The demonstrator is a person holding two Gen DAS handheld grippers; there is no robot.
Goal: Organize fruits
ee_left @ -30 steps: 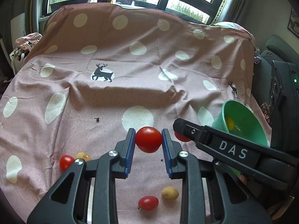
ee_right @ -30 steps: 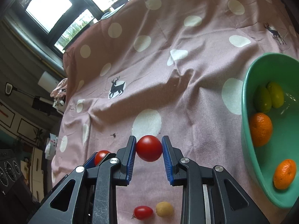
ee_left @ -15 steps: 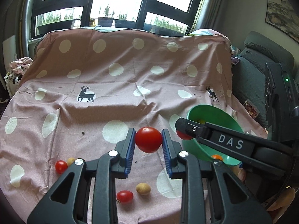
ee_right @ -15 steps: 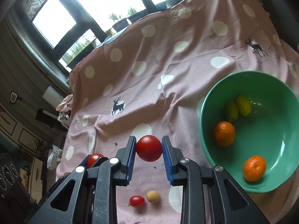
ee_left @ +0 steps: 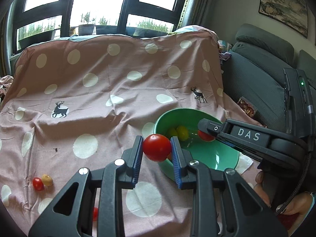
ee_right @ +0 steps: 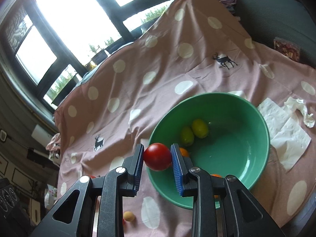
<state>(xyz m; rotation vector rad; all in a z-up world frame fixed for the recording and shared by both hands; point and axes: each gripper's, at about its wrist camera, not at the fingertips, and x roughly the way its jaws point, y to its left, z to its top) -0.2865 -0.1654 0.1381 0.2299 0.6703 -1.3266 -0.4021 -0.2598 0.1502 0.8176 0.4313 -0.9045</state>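
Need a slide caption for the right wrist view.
Right tongs grip a red tomato at the green bowl rim, citrus inside.

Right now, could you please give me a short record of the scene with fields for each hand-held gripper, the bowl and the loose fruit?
left hand-held gripper: shut on a round red tomato, near the bowl's rim
right hand-held gripper: shut on a second round red tomato, over the bowl's near rim
round green bowl: holds two yellow-green fruits and orange fruits, partly hidden
pink dotted cloth: small red tomato touching a small tan fruit
white paper napkins: beside the bowl
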